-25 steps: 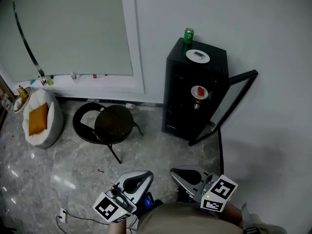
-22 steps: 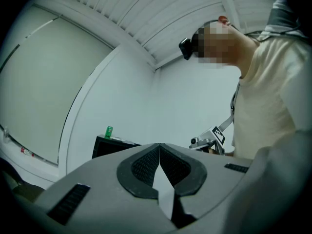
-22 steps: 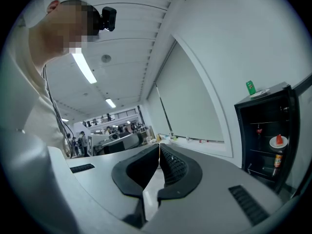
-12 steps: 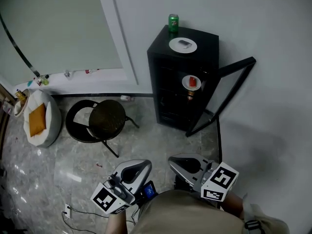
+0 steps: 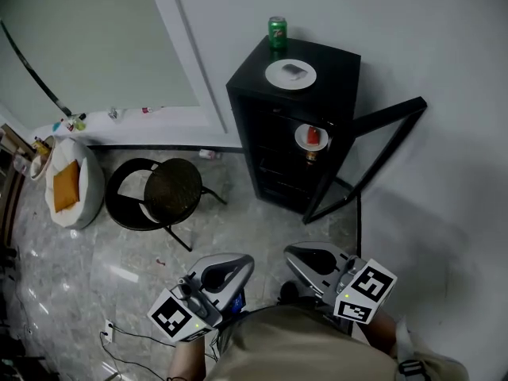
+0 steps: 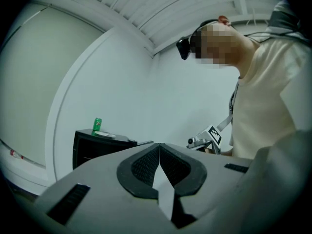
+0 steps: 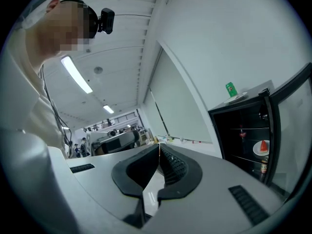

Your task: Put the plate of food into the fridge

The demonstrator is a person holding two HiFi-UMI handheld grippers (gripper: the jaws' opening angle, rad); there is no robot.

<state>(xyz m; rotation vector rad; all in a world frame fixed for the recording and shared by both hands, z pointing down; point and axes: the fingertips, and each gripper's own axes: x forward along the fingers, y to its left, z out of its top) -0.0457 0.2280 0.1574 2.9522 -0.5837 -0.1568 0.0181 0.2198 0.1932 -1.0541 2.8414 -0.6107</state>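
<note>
Left grey two-jaw gripper (image 6: pixel 159 146): pads pressed together, nothing held. Right grey two-jaw gripper (image 7: pixel 159 148): likewise closed, empty. Both low by the body, well apart from small black fridge (image 5: pixel 244 117), glass door (image 5: pixel 389 114) open. White round plate of food (image 5: pixel 290 74) near middle of fridge top; green drink can (image 5: pixel 276 30) at back edge. Second white plate with red food (image 5: pixel 311 137) on inner shelf

Green can (image 5: pixel 277 32), black round stool (image 5: pixel 175 191), white beanbag (image 5: pixel 86 187), orange cushion (image 5: pixel 64 187)
</note>
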